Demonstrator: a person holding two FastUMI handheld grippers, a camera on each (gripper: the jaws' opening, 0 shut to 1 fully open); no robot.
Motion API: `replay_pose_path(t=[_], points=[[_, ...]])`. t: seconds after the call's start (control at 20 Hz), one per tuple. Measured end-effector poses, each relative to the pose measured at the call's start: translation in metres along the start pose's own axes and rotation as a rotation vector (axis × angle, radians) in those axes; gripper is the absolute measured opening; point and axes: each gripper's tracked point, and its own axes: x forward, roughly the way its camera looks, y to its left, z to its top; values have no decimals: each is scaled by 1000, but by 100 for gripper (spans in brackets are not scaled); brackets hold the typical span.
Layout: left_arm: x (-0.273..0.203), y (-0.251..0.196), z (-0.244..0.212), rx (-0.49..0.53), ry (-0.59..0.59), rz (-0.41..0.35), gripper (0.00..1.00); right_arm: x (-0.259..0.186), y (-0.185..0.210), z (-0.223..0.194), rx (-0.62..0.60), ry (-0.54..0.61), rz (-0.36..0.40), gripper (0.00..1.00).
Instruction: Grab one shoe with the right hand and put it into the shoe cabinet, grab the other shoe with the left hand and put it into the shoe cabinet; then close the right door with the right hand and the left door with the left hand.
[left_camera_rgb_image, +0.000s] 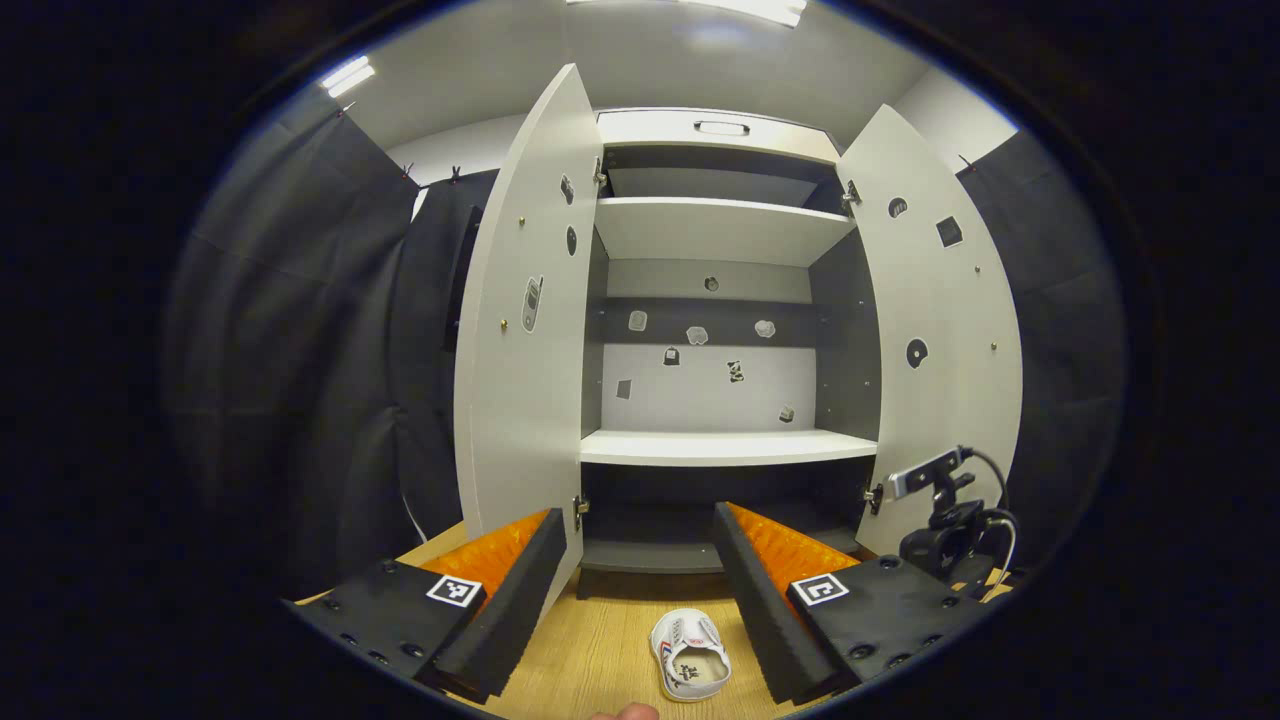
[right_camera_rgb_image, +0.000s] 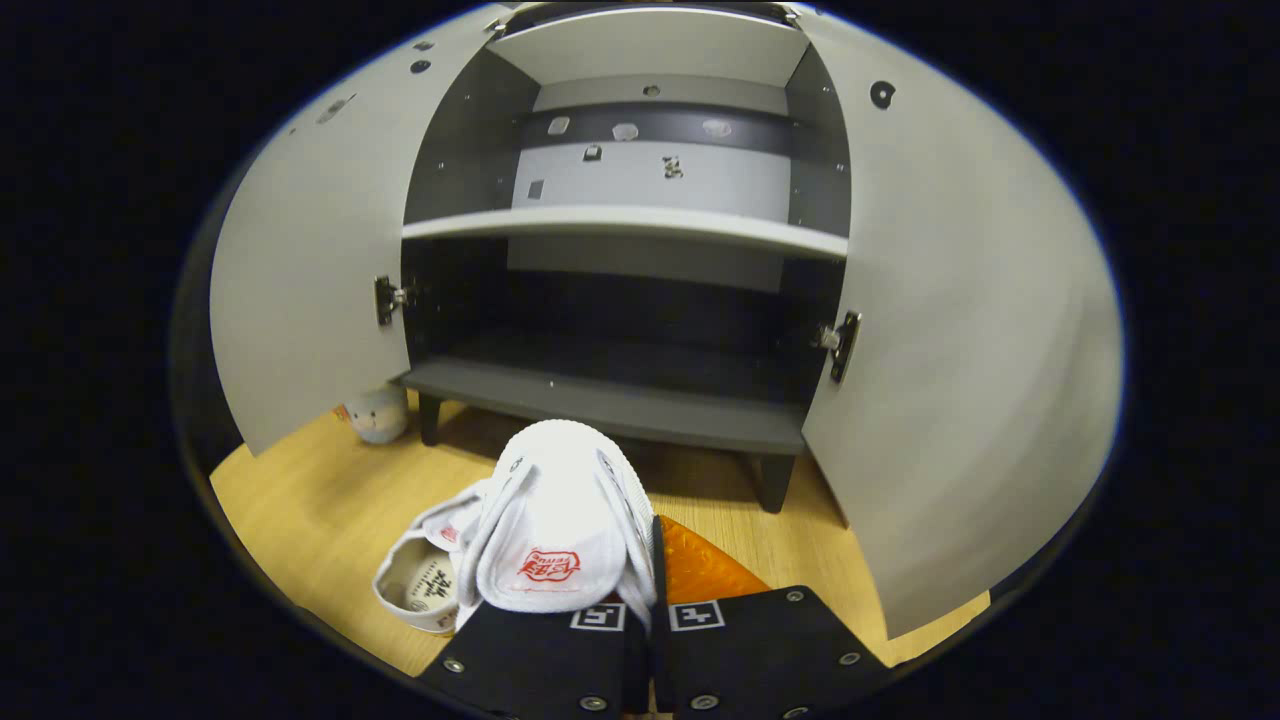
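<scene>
- A white canvas shoe (right_camera_rgb_image: 560, 520) is clamped in the right gripper (right_camera_rgb_image: 645, 590) before the open grey shoe cabinet (right_camera_rgb_image: 620, 400).
- Its white twin shoe (left_camera_rgb_image: 690, 655) is left on the light wooden floor (left_camera_rgb_image: 600, 640); the left gripper (left_camera_rgb_image: 635, 560) is held spread, empty.

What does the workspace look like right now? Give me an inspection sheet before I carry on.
Surface: wooden floor, bare around the cabinet.
Job's things: shoe cabinet with left door and right door both open, shelves bare; one white shoe held in the right claw; second shoe on the floor in front of the cabinet.
Clutter: small round pale object by the cabinet's left leg.
Grippers: left claw open, holding nothing; right claw shut on the shoe.
Cables: black cable on a mounted camera beside the right door.
Surroundings: black cloth wall, ceiling lights.
</scene>
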Motion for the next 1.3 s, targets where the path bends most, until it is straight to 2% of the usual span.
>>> replay_pose_path(t=[0.1, 0.35, 0.5, 0.7, 0.8, 0.85, 1.0, 1.15, 1.3], points=[[2, -4, 1, -10, -8, -13, 96, -19, 2, 52, 26, -69, 11, 6], [-2, -5, 5, -38, -32, -29, 96, -37, -15, 163, 45, -192, -40, 7], [-7, 0, 10, -31, -48, -27, 96, -14, -22, 227, 65, -234, -70, 7], [-15, 8, 15, -20, -60, -17, 96, 49, -39, 292, 32, -252, -149, 7], [-18, 9, 11, -35, -47, -15, 96, 94, -46, 303, 22, -213, -185, 7], [-19, 9, 10, -43, -40, -15, 94, 116, -49, 302, 23, -176, -199, 7], [-22, 16, 7, -47, -29, 1, 96, 182, -63, 288, 31, -59, -265, 7], [-23, 31, 0, -46, -8, 39, 96, 214, -76, 279, -1, 23, -320, 7], [-19, 47, -8, -54, 18, 78, 97, 231, -82, 266, 26, 118, -330, 7]])
